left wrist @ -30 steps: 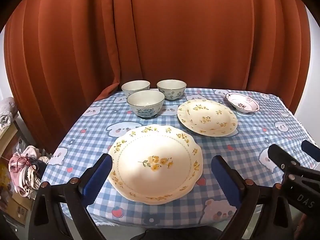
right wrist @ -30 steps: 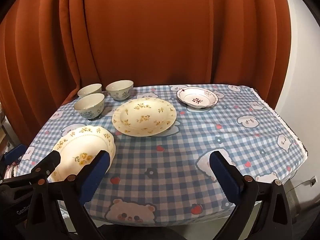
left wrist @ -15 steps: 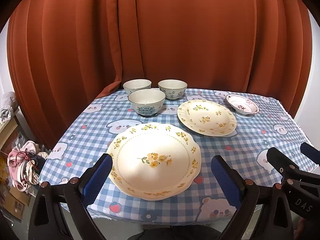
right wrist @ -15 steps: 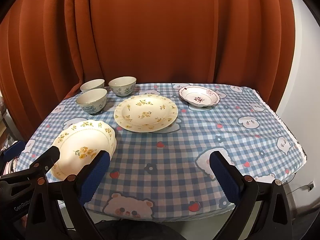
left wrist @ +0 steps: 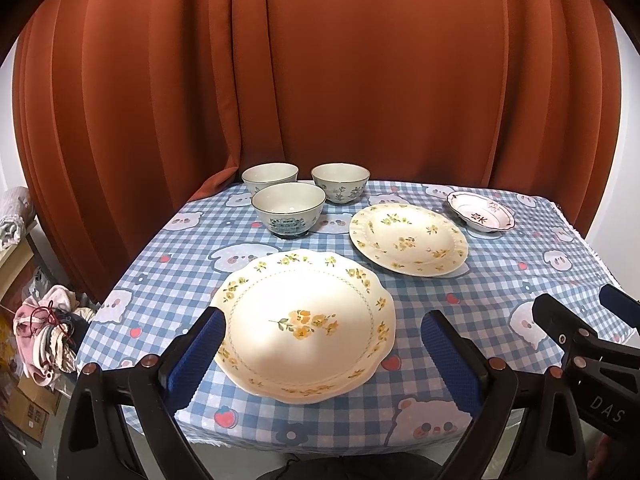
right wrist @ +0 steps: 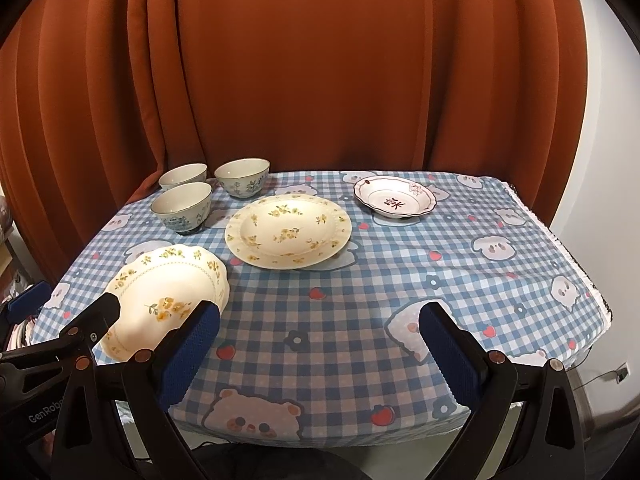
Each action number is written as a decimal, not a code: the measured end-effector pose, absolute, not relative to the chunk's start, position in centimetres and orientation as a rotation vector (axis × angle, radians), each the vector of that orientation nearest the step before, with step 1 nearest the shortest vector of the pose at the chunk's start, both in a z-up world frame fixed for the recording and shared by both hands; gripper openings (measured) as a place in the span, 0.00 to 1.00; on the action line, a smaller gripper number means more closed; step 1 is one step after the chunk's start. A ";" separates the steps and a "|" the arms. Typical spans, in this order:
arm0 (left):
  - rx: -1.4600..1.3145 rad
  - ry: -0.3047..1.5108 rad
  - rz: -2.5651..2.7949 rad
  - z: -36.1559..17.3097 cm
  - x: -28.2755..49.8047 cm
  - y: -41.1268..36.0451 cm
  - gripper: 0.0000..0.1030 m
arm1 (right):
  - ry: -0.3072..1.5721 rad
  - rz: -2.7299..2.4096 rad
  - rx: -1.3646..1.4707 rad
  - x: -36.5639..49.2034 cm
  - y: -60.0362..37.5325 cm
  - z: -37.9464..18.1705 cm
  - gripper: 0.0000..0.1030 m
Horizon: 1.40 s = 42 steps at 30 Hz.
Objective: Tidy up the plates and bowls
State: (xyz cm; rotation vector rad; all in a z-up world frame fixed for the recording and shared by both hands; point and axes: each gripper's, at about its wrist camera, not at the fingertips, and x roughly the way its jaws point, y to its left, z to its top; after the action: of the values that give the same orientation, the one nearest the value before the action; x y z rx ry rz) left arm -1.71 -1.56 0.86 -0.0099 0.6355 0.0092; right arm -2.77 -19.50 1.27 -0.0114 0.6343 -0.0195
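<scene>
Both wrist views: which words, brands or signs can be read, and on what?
"DAS", cut off by the frame edge: on the right gripper body, seen in the left wrist view.
"GenRobo", cut off behind a finger: on the left gripper body, seen in the right wrist view.
Red character-like mark in the small red-rimmed dish: not legible.

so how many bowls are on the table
3, clustered at the far left corner: back-left bowl, back-right bowl, front bowl. The table is fully in view; none look hidden.
</scene>
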 end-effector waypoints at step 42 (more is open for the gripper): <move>-0.012 0.637 0.008 0.7 -1.8 -1.6 0.96 | 0.639 -0.022 -0.009 -2.6 -19.7 0.9 0.98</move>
State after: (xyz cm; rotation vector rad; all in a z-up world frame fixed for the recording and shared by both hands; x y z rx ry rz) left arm -1.83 -1.65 0.71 -0.0118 0.6365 0.0084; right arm -2.65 -19.75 0.92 -0.0094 0.6389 -0.0223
